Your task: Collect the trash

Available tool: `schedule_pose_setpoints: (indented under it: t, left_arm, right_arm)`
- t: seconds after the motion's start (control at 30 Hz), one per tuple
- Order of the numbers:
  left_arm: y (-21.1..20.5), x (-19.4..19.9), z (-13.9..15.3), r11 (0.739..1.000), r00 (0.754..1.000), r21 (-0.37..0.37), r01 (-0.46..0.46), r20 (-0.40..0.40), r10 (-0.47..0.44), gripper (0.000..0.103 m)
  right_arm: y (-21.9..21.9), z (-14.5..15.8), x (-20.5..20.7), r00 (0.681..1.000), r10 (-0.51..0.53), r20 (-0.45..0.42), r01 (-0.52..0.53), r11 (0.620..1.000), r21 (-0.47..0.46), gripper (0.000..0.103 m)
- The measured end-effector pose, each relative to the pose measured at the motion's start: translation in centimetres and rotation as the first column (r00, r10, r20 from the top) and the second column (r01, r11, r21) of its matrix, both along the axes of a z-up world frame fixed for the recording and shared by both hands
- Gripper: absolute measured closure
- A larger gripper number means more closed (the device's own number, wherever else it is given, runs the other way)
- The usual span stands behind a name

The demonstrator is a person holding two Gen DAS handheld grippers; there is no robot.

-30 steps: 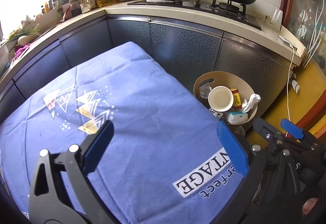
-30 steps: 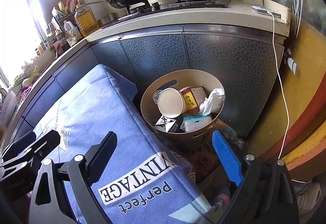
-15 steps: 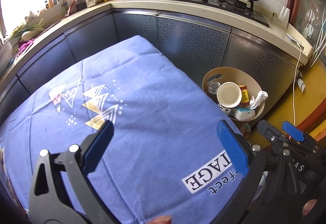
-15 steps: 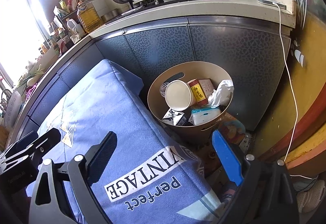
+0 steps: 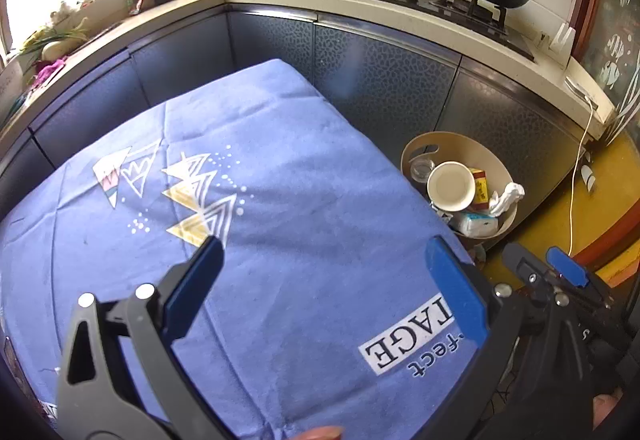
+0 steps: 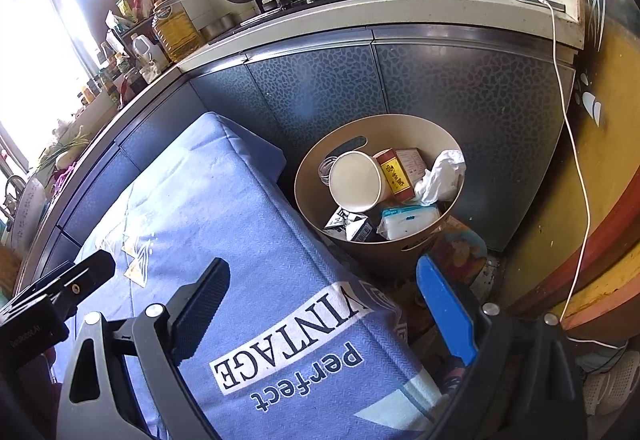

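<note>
A: Left wrist view, what's blocked? Left gripper [image 5: 320,272] fingers spread wide, nothing between them, over the blue printed tablecloth [image 5: 280,200]. Its frame hides the cloth's near edge. Pinkish bit at 6 o'clock, cut off, can't tell what.

B: Right wrist view: right gripper [image 6: 320,304] also spread apart, empty, over the cloth's corner with the "perfect VINTAGE" print [image 6: 288,344]. Left tool's black body cut off at 9 o'clock.

A: Trash?

B: All in the round beige plastic bin [image 6: 316,168] at 12 to 1 o'clock, on the floor just beside the cloth's edge. White paper cup [image 6: 356,182] on its side, red-yellow carton [image 6: 394,176], crumpled white tissue [image 6: 442,174], white-blue wipes pack [image 6: 408,222]. Black-white item under the cup, partly hidden, unclear.

A: Edges?

B: Bin sits near the dark patterned cabinet fronts [image 6: 440,88]. White cable [image 6: 580,168] hangs at 2 o'clock. Floor clutter behind the right finger, hard to read.

A: Cloth top bare in front of both tools.
</note>
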State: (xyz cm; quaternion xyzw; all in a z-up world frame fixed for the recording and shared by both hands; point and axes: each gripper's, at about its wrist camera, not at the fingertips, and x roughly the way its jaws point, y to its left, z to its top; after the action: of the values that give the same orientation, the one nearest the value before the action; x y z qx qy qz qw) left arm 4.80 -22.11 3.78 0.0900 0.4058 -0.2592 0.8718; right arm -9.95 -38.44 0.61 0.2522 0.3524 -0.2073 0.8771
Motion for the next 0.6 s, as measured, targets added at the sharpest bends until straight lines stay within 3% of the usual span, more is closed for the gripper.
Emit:
schedule_pose_setpoints:
  t: [0.6]
  left_arm:
    - [0.8, -0.7, 1.6, 0.998, 0.995, -0.033, -0.049, 0.084, 0.052, 0.006]
  right_arm:
    - [0.1, -0.2, 0.1, 1.000, 0.008, -0.001, -0.008, 1.000, 0.023, 0.011]
